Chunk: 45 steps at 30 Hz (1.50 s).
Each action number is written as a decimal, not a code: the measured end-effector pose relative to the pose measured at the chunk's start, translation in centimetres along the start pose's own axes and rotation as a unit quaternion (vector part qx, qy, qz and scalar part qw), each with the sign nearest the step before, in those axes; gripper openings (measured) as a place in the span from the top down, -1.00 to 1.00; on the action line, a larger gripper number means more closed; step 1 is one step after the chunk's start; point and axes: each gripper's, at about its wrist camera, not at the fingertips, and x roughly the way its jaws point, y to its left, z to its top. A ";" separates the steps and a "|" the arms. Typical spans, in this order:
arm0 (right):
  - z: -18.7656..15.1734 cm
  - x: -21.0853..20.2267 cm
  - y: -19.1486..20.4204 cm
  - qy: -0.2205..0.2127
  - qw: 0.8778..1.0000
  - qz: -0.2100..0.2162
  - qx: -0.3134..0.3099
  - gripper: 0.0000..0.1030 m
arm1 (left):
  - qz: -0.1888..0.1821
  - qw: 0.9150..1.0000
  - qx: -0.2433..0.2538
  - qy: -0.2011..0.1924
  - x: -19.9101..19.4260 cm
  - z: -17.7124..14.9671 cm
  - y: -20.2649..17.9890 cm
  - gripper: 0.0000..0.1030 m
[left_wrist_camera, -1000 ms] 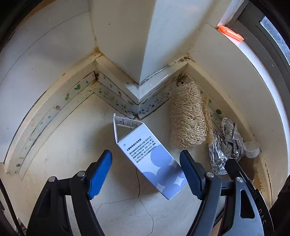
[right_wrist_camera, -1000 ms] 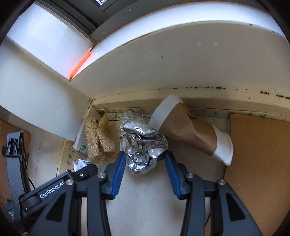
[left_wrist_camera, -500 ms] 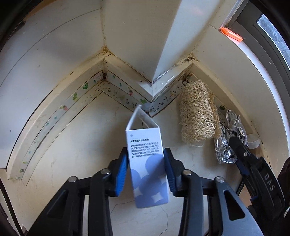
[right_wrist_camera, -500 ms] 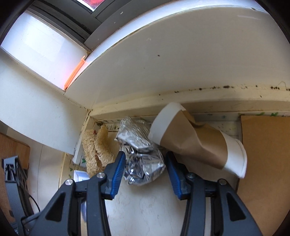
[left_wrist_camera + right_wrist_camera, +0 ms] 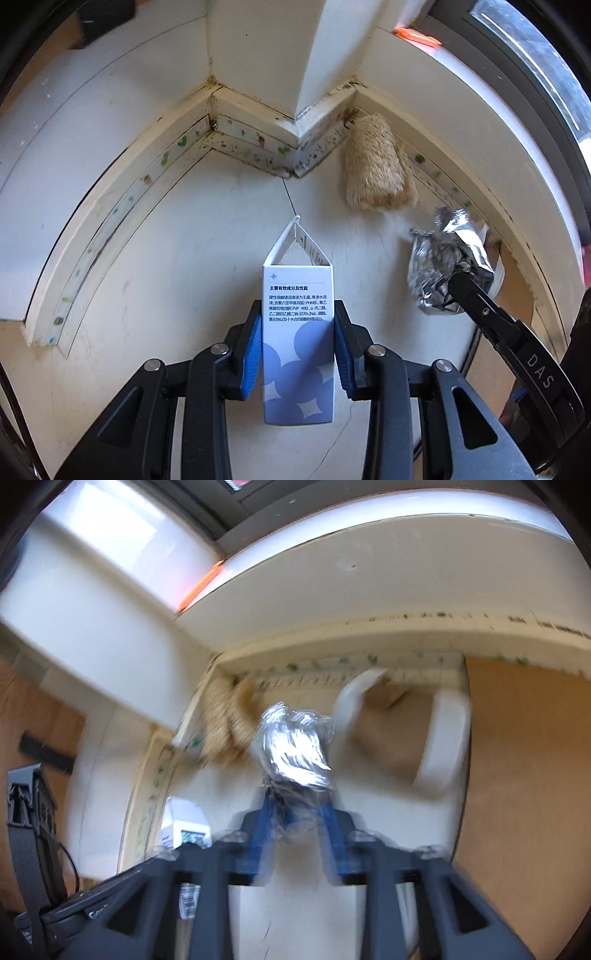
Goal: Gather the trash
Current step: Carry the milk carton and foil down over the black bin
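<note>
My left gripper [image 5: 297, 352] is shut on a white and blue carton [image 5: 297, 332] with an open flap, held above the pale floor. My right gripper [image 5: 297, 827] is shut on a crumpled ball of silver foil [image 5: 295, 746] and holds it off the floor; the view is blurred by motion. In the left wrist view the foil [image 5: 443, 269] hangs at the right in the right gripper's black fingers [image 5: 476, 295]. The carton also shows in the right wrist view [image 5: 184, 829] at lower left.
A tan loofah sponge [image 5: 373, 166] lies by the wall corner. A crushed brown and white paper cup [image 5: 399, 734] lies against the skirting. A brown cardboard sheet [image 5: 524, 775] is at the right. Walls and a window sill close the corner.
My left gripper closed on the carton and lifted it away from the corner. My right gripper closed on the foil ball and raised it off the floor, moving fast now.
</note>
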 end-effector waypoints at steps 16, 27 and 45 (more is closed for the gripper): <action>-16.0 -11.4 5.7 -0.024 1.000 0.003 0.000 0.63 | -0.060 0.992 0.114 -0.013 -11.5 -11.6 5.5 0.36; -30.6 -20.2 11.8 -0.082 0.996 -0.031 -0.004 0.63 | -0.111 0.978 0.178 -0.021 -18.8 -23.4 12.6 0.36; -47.7 -25.3 15.3 -0.054 0.995 -0.077 -0.018 0.62 | -0.115 0.968 0.222 0.018 -20.8 -36.7 19.1 0.36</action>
